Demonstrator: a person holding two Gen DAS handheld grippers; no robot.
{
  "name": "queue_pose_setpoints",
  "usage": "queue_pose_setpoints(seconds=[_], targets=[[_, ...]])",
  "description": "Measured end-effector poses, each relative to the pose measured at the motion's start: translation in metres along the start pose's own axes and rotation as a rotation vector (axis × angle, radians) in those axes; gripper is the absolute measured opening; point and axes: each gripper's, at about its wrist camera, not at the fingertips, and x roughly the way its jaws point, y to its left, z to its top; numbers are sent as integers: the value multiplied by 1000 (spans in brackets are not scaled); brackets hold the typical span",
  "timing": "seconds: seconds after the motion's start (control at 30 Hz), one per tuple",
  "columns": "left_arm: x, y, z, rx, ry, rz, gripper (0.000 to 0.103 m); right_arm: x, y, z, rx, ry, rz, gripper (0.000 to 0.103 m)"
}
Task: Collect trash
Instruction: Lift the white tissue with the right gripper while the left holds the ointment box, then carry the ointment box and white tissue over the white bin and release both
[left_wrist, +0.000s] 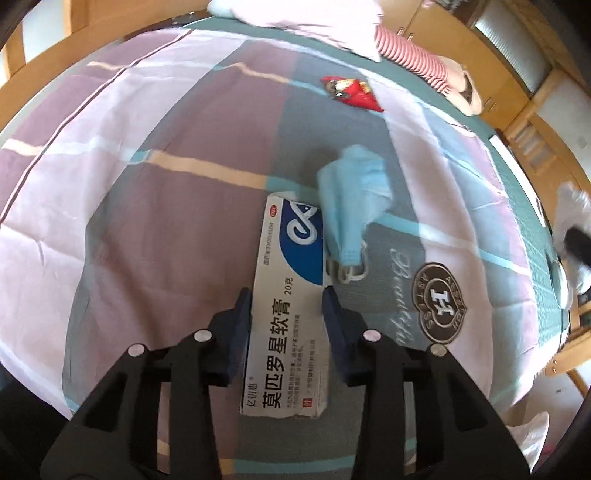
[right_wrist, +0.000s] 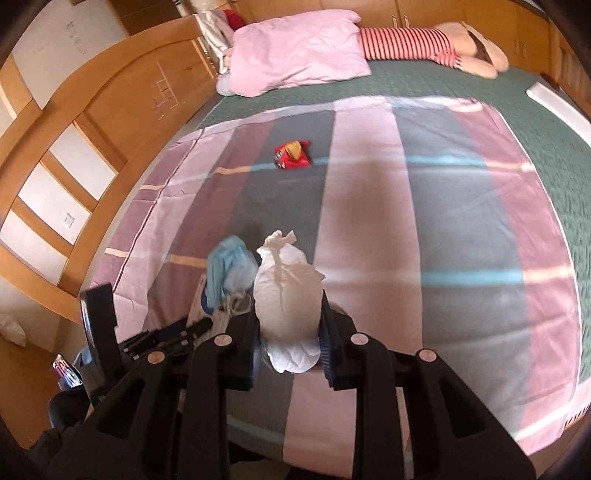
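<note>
A white and blue ointment box (left_wrist: 286, 332) lies lengthwise on the striped bedsheet (left_wrist: 147, 184). My left gripper (left_wrist: 286, 293) is shut on it, one pad against each long side. A crumpled blue face mask (left_wrist: 351, 199) rests over the box's far right corner. Farther back on the sheet lies a red snack wrapper (left_wrist: 351, 92). My right gripper (right_wrist: 290, 310) is shut on a white tissue wad (right_wrist: 286, 291) and holds it above the bed. In the right wrist view the blue mask (right_wrist: 229, 266) sits just left of the wad, and the red wrapper (right_wrist: 291, 155) lies beyond it.
A pink pillow (right_wrist: 295, 48) and a red-striped plush toy (right_wrist: 424, 44) lie at the head of the bed on a green quilt (right_wrist: 443, 81). A wooden bed frame (right_wrist: 110, 110) runs along the left side. Wooden cabinets (left_wrist: 535, 92) stand on the right.
</note>
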Motion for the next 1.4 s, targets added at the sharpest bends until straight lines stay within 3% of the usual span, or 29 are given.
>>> queue_pose_setpoints(seconds=[0.03, 0.07, 0.13, 0.3, 0.4, 0.53, 0.6, 0.63, 0.67, 0.73, 0.8, 0.9, 0.93, 1.07, 1.27, 1.4], targets=[[-1, 1, -1, -1, 0, -6, 38, -1, -2, -4, 8, 2, -2, 27], [-3, 4, -1, -19, 0, -28, 28, -2, -3, -8, 16, 3, -5, 27], [-9, 13, -1, -66, -10, -84, 19, -6, -7, -16, 35, -2, -7, 27], [-13, 42, -4, -209, -1, -176, 2, -17, -14, -31, 75, -18, -3, 27], [-12, 54, -5, -283, -7, -226, 1, -20, -15, -39, 89, -21, 6, 27], [-19, 53, -8, -270, -17, -276, 2, -23, -15, -49, 93, -25, 10, 27], [-20, 44, -6, -222, -13, -263, 29, -25, -16, -53, 97, -27, 15, 27], [-17, 36, -4, -190, -4, -240, 69, -26, -16, -54, 102, -27, 20, 27], [-16, 30, -5, -167, 5, -222, 82, -27, -16, -57, 109, -26, 27, 27], [-8, 16, -5, -96, 29, -192, 82, -28, -16, -61, 112, -24, 30, 27], [2, 3, -7, -20, 49, -105, 81, -30, -13, -65, 103, -27, 17, 27], [12, -19, -12, 149, 48, 87, 50, -35, -10, -72, 83, -35, 2, 27], [11, -23, -13, 188, 36, 113, 41, -37, -10, -74, 81, -38, 0, 27], [2, -15, -12, 134, 18, 61, 41, -49, -11, -84, 90, -66, 8, 27], [-48, 6, -14, 44, -159, 21, 41, -75, -10, -97, 85, -115, 37, 27], [-80, 16, -28, -42, -227, -67, 41, -92, -13, -105, 71, -151, 36, 27]])
